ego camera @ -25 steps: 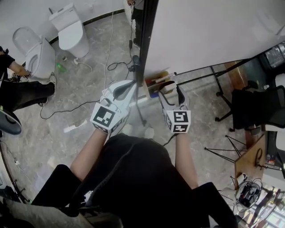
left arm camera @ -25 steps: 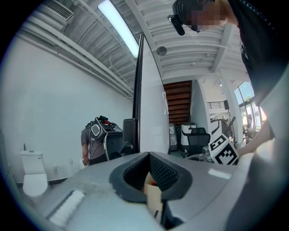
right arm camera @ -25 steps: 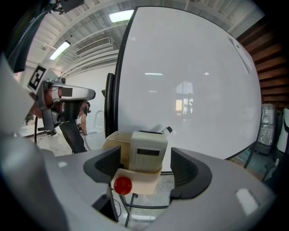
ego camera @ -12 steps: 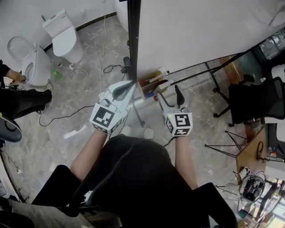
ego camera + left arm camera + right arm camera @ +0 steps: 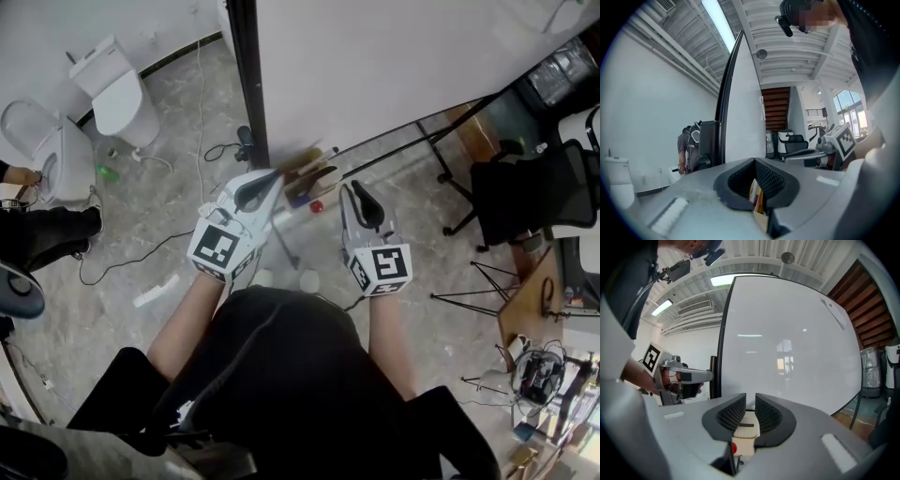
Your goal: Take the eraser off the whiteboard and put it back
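Looking steeply down along both forearms, stretched out toward the foot of the whiteboard [image 5: 394,66]. Marker cubes on both claws facing up at the camera. Left claw [image 5: 274,178] up by the black frame [image 5: 246,84] at the board's edge: tips pressed together, empty, with only a sliver of yellow-and-white clutter peeking through lower down between the pads. Right claw [image 5: 750,397] just beside it, about level, aimed square at the white surface. Narrow here: pads parted by a slim gap, gripping nothing. And there, through that gap, beyond the tips: a pale block with a dark stripe, seemingly the eraser [image 5: 744,426], lying flat at the tray [image 5: 302,171] along the bottom of the board, apart from both pads. Just under it, a small red cap [image 5: 733,447]. From overhead, too blurred along the tray to pick the block out. Off to the left on the grey stone floor [image 5: 178,141], two white toilets [image 5: 108,80], loose cables [image 5: 127,246] trailing near them, and a person [image 5: 52,225] in dark clothes at the picture's edge. Off to the right, past the board's black legs [image 5: 450,122], a black office chair [image 5: 525,192].
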A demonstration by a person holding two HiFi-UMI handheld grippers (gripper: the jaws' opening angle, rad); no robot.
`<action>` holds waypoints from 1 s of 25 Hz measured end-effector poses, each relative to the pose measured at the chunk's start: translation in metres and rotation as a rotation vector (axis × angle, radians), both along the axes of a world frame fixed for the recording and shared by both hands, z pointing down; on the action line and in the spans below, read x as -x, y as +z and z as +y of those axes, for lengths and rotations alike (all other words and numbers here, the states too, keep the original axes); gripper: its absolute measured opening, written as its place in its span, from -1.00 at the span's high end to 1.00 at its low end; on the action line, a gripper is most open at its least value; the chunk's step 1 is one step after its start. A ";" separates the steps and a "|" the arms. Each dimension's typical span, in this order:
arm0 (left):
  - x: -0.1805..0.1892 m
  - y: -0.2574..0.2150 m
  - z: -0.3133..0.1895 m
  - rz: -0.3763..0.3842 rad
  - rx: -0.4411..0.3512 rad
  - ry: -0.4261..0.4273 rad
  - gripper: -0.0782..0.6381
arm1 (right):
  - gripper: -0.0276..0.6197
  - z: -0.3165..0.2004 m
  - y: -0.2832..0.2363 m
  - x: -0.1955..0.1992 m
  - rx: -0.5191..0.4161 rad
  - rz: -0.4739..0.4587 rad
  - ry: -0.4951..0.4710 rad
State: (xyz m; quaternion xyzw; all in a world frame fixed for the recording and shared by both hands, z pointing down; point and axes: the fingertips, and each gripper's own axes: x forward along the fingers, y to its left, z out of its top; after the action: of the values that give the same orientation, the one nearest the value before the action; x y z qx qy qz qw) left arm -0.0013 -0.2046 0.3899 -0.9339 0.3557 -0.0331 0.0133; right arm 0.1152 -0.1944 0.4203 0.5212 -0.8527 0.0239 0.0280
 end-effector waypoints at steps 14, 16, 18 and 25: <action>-0.012 -0.029 0.004 0.025 -0.052 0.048 0.77 | 0.89 0.022 -0.069 -0.004 -0.130 -0.053 0.012; -0.012 -0.030 0.005 0.029 -0.053 0.048 0.77 | 0.89 0.025 -0.072 -0.004 -0.135 -0.051 0.011; -0.011 -0.031 0.007 0.031 -0.053 0.049 0.77 | 0.89 0.028 -0.073 -0.004 -0.136 -0.048 0.011; -0.013 -0.030 0.010 0.031 -0.046 0.052 0.77 | 0.89 0.033 -0.075 -0.002 -0.135 -0.044 0.005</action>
State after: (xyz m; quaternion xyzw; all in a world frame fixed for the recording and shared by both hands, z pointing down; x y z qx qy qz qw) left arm 0.0117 -0.1945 0.3597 -0.9427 0.3321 -0.0101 0.0303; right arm 0.1173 -0.1610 0.3450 0.5235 -0.8513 -0.0221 -0.0261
